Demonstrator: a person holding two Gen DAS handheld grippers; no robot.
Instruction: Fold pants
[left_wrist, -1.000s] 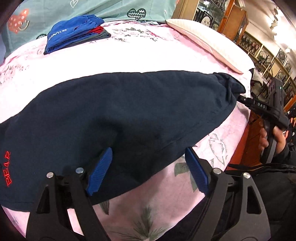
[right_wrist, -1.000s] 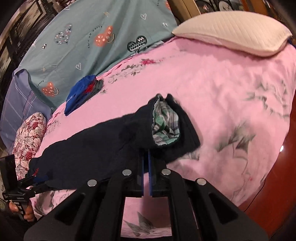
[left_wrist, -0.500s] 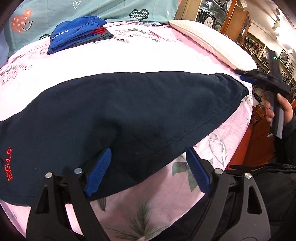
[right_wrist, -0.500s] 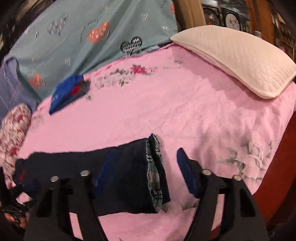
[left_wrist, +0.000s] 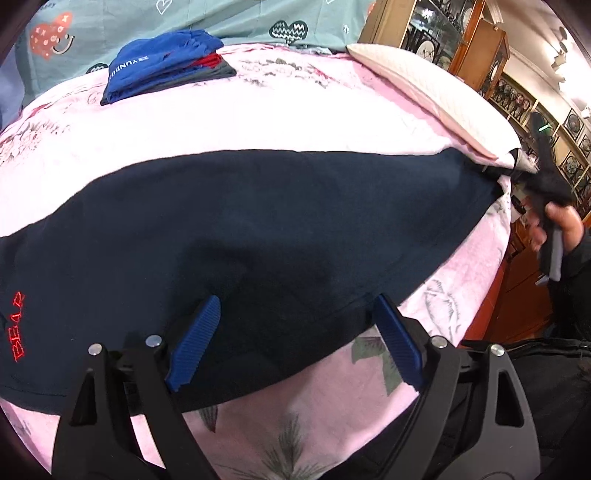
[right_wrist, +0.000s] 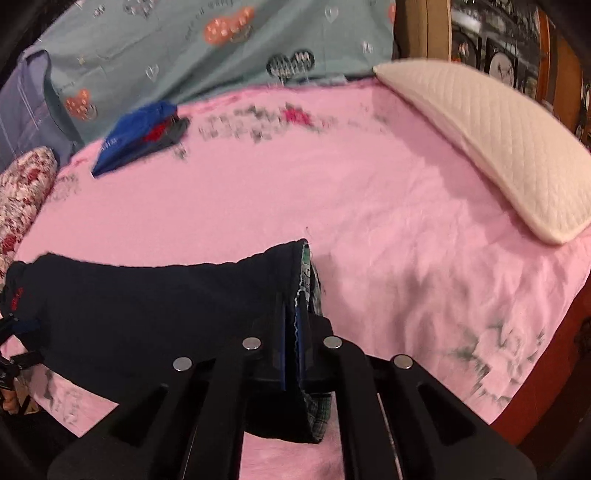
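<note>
We hold the navy pants flat across the frame's middle on the pink bed. Right gripper is clamped on the waistband at bottom center, prob. to lift for the fold; left gripper gapes wide w/ nothing held.

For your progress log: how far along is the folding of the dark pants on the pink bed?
Done: the navy pants lie spread flat across the pink bedspread. In hand: the right tool is shut on the waistband end with the plaid lining, while the left tool hangs open over the near edge. Left: no crosswise fold shows yet, nor stacking with the folded blue clothes.
</note>
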